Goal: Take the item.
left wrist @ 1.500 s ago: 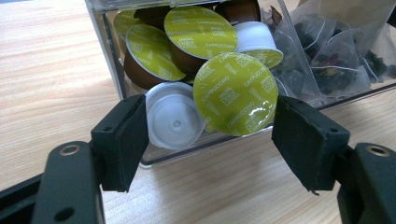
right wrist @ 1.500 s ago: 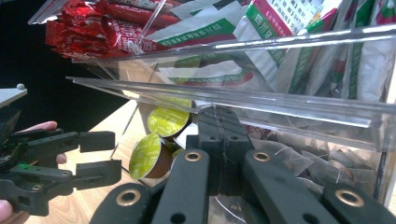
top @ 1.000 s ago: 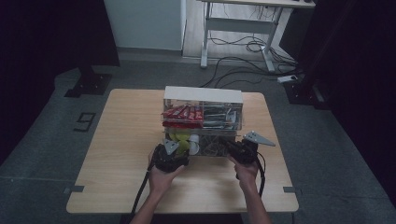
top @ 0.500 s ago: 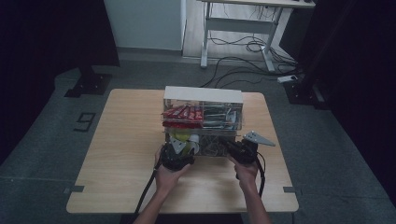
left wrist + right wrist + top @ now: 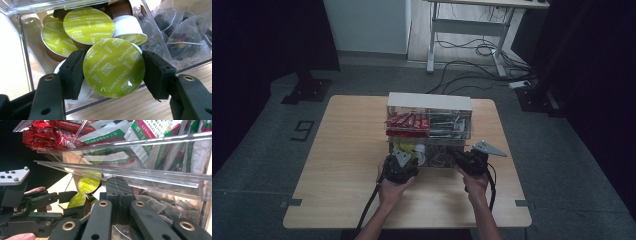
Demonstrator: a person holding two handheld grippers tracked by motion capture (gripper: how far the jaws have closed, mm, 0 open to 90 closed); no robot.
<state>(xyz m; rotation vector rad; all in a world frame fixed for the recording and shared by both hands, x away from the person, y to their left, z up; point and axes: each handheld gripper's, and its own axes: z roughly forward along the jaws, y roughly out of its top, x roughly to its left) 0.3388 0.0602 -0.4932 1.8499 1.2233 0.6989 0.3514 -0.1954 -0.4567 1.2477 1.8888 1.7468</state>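
A clear acrylic organizer (image 5: 429, 102) stands mid-table. Its lower left compartment holds several green-lidded cappuccino capsules (image 5: 87, 22). My left gripper (image 5: 404, 161) reaches into that compartment; its jaws have just been closing, and both pads now press on the front capsule (image 5: 113, 71). The same capsule (image 5: 77, 200) shows between those jaws in the right gripper view. My right gripper (image 5: 117, 185) is shut at the lower right compartment, tips just under a raised clear flap (image 5: 155, 176). Whether it pinches the flap I cannot tell.
Red sachets (image 5: 407, 121) and green-and-white tea packets (image 5: 155, 135) fill the upper shelf. Pyramid tea bags (image 5: 185, 37) lie in the lower right compartment behind a clear divider. Bare wooden tabletop (image 5: 342, 150) lies left of the box; both forearms come in from the front edge.
The left gripper has edged in at the organizer's front and its jaws have closed on the front capsule. The right hand has stayed put.
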